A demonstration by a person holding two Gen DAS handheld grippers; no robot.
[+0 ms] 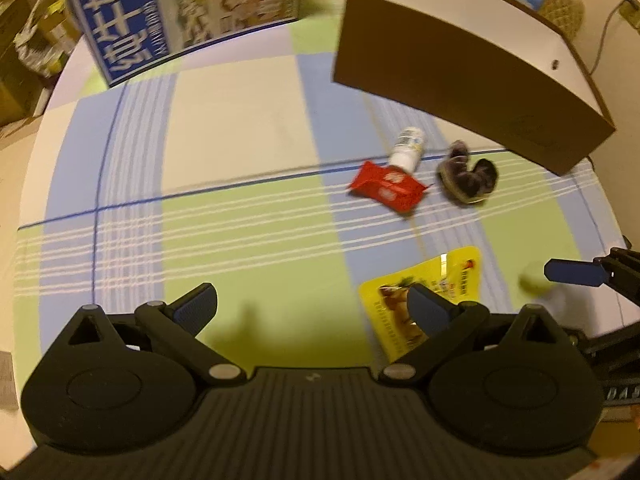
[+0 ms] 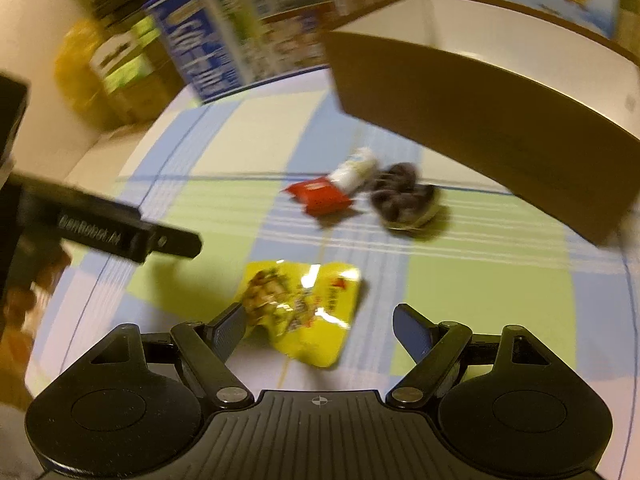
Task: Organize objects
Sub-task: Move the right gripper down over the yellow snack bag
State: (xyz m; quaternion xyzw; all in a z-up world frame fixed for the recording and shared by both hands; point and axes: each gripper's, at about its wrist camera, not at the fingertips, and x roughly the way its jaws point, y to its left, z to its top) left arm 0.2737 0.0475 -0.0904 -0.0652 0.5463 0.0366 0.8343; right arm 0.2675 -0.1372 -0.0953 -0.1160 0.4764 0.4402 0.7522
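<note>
A yellow snack packet (image 2: 304,308) lies flat on the checked tablecloth, between the spread fingers of my right gripper (image 2: 322,326), which is open just above it. My left gripper (image 1: 312,306) is open too and holds nothing; the same yellow packet (image 1: 452,276) sits by its right finger. Further back lie a red packet (image 1: 386,186), a small white bottle (image 1: 408,148) on its side and a dark purple fuzzy thing (image 1: 468,176), close together. One blue-padded finger (image 1: 576,272) of the right gripper enters at the right edge of the left wrist view.
A large open brown box (image 1: 460,80) with a white inside stands at the back right. A blue printed carton (image 1: 160,12) stands at the back left, an oil bottle (image 2: 116,60) beyond the table's edge. A blurred pale green round thing (image 1: 534,278) lies by the right finger.
</note>
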